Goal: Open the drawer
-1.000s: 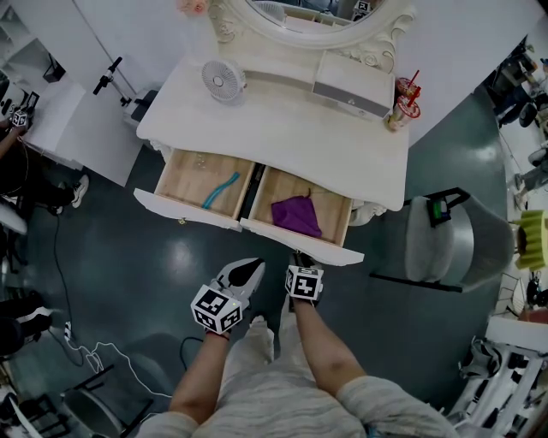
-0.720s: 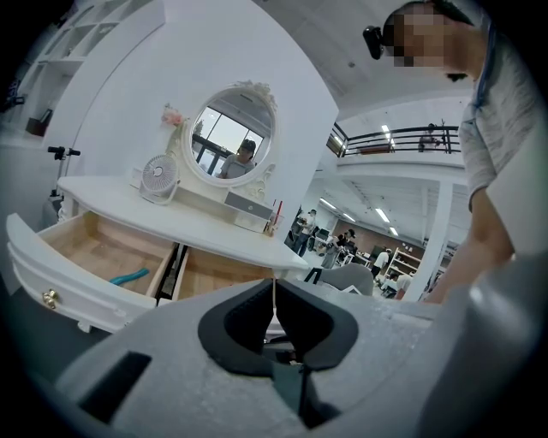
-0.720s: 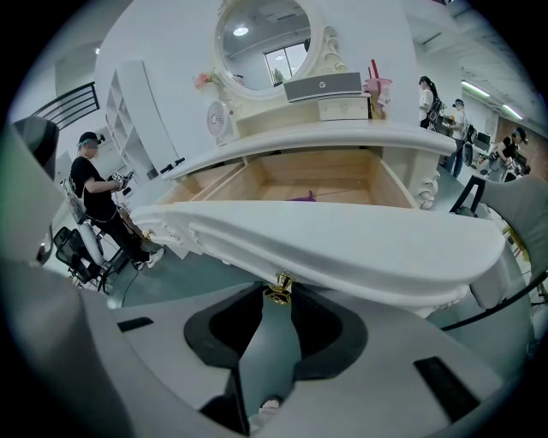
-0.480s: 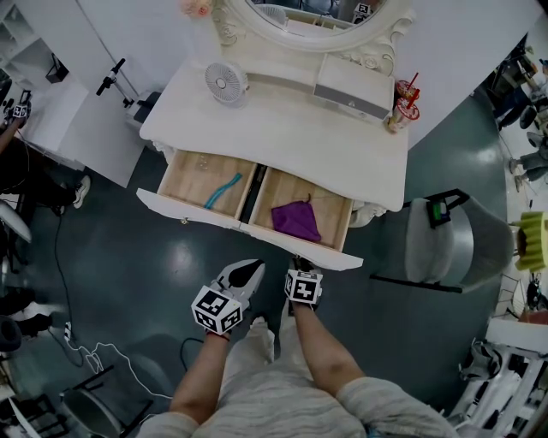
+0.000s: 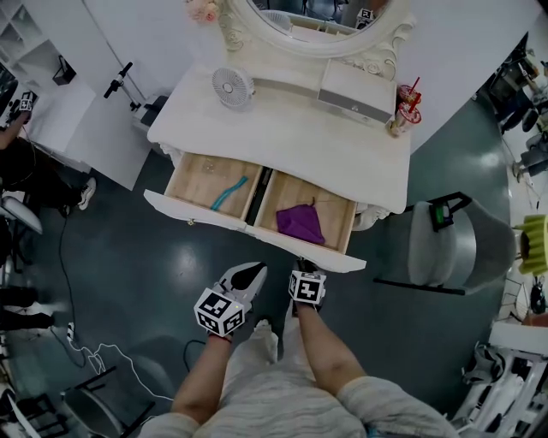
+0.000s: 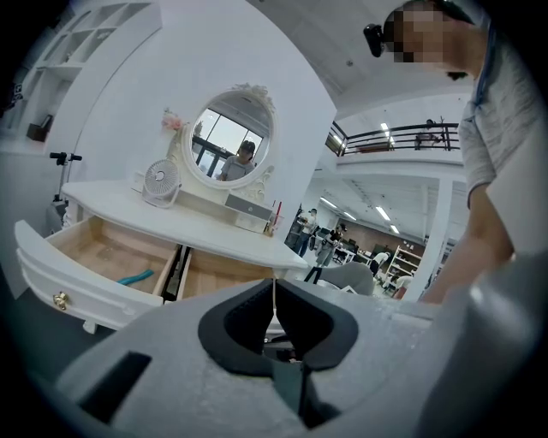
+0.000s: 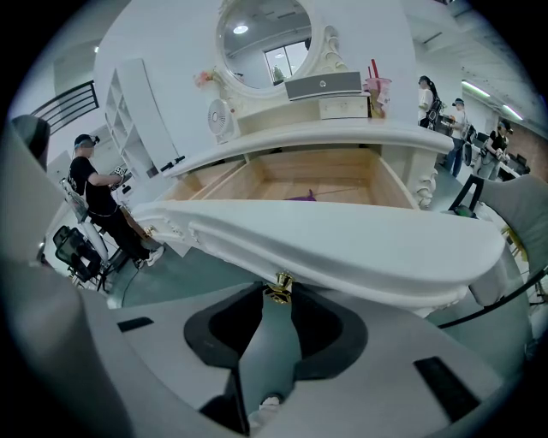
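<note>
The white dressing table (image 5: 282,128) has both drawers pulled out. A purple cloth (image 5: 300,223) lies in the right drawer (image 5: 301,250), and a teal strip (image 5: 227,192) lies in the left drawer (image 5: 195,214). My right gripper (image 5: 301,259) (image 7: 278,292) sits at the right drawer's front, its jaws closed on the small gold knob (image 7: 279,285). My left gripper (image 5: 255,269) (image 6: 274,289) hangs beside it, short of the drawers, shut and empty, aimed towards the table.
On the tabletop stand a small fan (image 5: 233,85), an oval mirror (image 5: 312,21), a grey box (image 5: 358,90) and a drink cup (image 5: 399,111). A grey chair (image 5: 449,244) stands right of the table. Cables (image 5: 94,355) lie on the dark floor at the left.
The head view has drifted slightly. The drawers and both grippers keep their places.
</note>
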